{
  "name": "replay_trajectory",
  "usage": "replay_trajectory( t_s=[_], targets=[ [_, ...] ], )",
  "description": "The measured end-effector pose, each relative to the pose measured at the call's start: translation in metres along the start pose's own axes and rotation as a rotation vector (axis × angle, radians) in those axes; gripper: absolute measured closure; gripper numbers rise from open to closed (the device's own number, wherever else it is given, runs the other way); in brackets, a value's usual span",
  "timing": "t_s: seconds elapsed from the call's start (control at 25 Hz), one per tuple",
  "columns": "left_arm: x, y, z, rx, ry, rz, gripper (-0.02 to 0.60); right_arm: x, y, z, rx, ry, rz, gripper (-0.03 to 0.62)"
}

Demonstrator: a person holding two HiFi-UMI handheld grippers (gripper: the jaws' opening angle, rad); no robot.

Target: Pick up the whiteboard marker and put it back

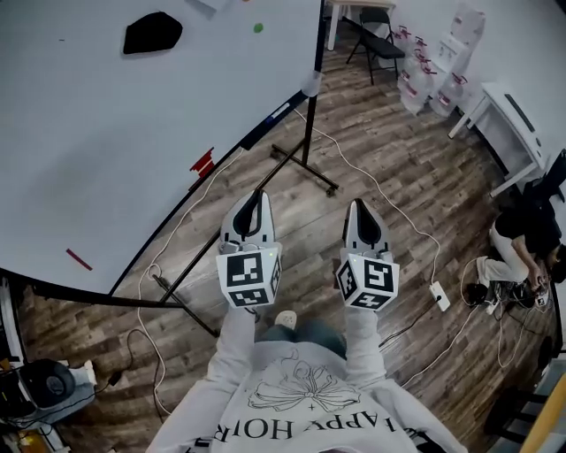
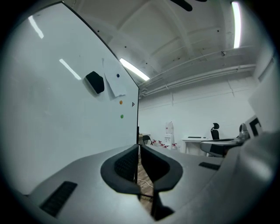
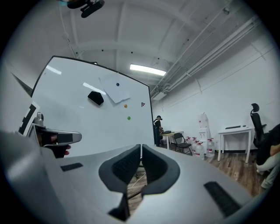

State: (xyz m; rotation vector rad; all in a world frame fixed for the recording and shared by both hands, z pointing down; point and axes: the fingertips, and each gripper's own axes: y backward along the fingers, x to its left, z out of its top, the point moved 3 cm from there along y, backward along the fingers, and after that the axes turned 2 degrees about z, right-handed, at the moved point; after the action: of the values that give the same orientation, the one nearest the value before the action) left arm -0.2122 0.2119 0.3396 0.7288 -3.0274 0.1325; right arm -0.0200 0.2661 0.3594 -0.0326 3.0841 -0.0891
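A big whiteboard (image 1: 106, 133) on a wheeled stand fills the left of the head view. On its lower ledge sit a small red piece (image 1: 202, 164) and a dark marker-like stick (image 1: 270, 121). A thin red stick (image 1: 79, 259) lies further down the board; which of these is the marker I cannot tell. My left gripper (image 1: 256, 202) and right gripper (image 1: 361, 211) hang side by side over the wood floor, pointing level, both shut and empty. In the left gripper view the shut gripper (image 2: 139, 162) faces along the board (image 2: 52, 113). The right gripper (image 3: 141, 165) shows the same.
A black eraser (image 1: 152, 33), a paper sheet (image 2: 113, 83) and small coloured magnets (image 1: 258, 27) are on the board. The stand's black legs (image 1: 305, 168) and white cables (image 1: 398, 221) cross the floor. At right are a crouching person (image 1: 522, 248), a white table (image 1: 508, 115), a chair (image 1: 376, 35) and water bottles (image 1: 416, 75).
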Motion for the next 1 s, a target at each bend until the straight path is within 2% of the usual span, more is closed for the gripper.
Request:
replay_trajectory(
  t_s=[0.44,1.0],
  targets=[
    [0.004,-0.114,-0.016,0.052,0.023,0.011,0.569,-0.048,-0.109,-0.014,0.051,-0.01,0.02,0.585],
    [-0.011,-0.296,0.0,0.043,0.039,0.155,0.568,-0.145,-0.295,0.018,0.032,0.005,0.183,0.585]
  ],
)
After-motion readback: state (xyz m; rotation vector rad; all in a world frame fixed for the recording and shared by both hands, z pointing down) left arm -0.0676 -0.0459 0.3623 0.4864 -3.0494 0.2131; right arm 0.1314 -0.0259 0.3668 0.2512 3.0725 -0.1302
